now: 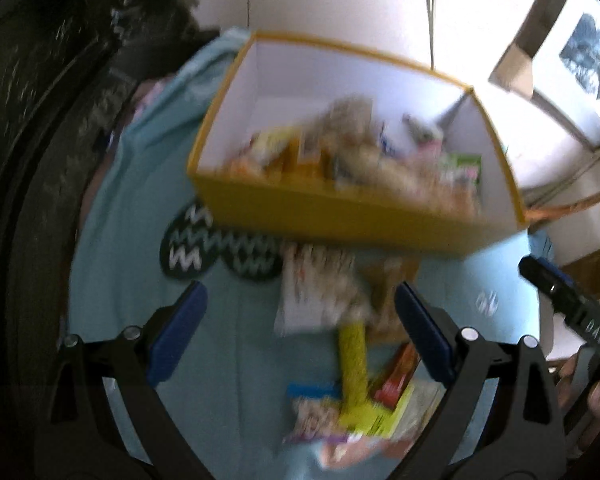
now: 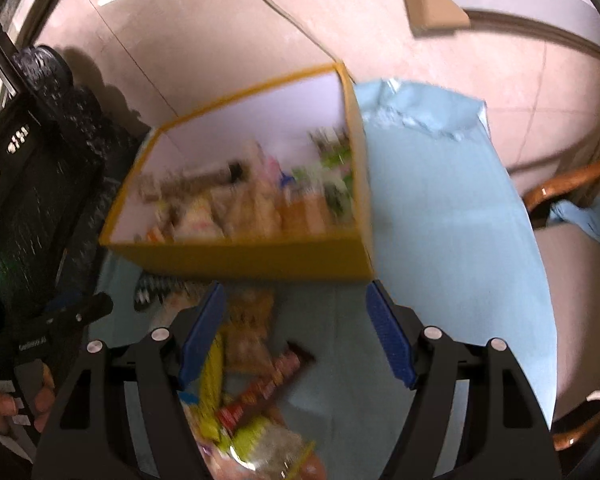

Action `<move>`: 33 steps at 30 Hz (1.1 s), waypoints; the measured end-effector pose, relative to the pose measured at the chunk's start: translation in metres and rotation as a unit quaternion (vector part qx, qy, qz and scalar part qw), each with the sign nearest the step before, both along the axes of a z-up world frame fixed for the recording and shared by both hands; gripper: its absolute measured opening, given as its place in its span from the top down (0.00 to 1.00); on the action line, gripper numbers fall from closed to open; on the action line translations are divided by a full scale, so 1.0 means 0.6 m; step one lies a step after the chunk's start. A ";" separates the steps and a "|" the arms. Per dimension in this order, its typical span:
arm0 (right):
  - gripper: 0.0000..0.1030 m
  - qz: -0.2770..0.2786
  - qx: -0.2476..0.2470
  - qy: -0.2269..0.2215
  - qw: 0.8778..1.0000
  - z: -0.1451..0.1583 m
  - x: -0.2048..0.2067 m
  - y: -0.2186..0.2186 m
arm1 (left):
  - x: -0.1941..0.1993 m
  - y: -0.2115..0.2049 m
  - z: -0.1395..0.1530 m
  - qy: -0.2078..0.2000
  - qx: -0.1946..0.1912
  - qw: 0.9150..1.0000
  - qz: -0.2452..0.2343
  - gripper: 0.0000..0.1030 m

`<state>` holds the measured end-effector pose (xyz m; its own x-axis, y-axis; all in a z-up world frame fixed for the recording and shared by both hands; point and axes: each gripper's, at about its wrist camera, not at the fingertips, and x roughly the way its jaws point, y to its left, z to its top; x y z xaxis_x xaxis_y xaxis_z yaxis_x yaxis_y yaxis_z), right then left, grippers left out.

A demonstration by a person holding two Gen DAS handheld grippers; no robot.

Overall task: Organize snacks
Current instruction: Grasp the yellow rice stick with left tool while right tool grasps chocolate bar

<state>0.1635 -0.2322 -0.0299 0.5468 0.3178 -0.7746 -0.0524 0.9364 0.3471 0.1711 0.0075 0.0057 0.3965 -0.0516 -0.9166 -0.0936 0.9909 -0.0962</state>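
A yellow box (image 1: 340,216) with white inner walls stands on a light blue tablecloth (image 1: 220,360) and holds several snack packets; it also shows in the right wrist view (image 2: 260,256). Loose snacks lie in front of it: a white packet (image 1: 316,292), a yellow-green bar (image 1: 354,360), a red-orange bar (image 1: 396,376). The right wrist view shows a brown packet (image 2: 252,328) and a red-brown bar (image 2: 268,388). My left gripper (image 1: 300,312) is open and empty above the loose snacks. My right gripper (image 2: 296,320) is open and empty above them. Both views are blurred.
A dark zigzag-patterned mat (image 1: 216,248) lies by the box's left front corner. A wooden chair (image 2: 572,184) with a blue cloth stands right of the table. A black mesh chair back (image 2: 32,184) is on the left. The right gripper's tip (image 1: 556,288) shows at the left view's right edge.
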 end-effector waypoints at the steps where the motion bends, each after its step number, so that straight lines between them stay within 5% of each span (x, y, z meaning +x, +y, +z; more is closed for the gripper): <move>1: 0.29 0.002 -0.001 0.009 1.000 -0.010 -0.012 0.000 | -0.012 0.000 -0.009 0.008 -0.001 1.000 -0.001 0.07; 11: 0.29 0.060 -0.039 0.059 0.996 -0.079 -0.087 0.054 | -0.102 -0.006 -0.097 0.080 -0.001 0.997 -0.003 0.07; 25: 0.30 0.080 -0.120 0.089 0.986 -0.152 -0.053 0.160 | -0.112 0.024 -0.099 0.079 0.006 0.997 0.010 0.07; 27: 0.51 0.100 -0.131 0.081 0.983 -0.159 -0.050 0.177 | -0.108 0.028 -0.102 0.081 0.004 0.997 0.012 0.07; 33: 0.83 0.109 -0.089 0.100 0.985 -0.166 -0.045 0.165 | -0.096 0.015 -0.116 0.090 -0.002 0.996 0.002 0.07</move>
<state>0.1363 -0.1335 -0.1298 0.3117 0.2608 -0.9137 -0.2068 0.9572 0.2027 0.1138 0.0166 -0.0637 0.2251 -0.0543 -0.9728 -0.1129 0.9903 -0.0814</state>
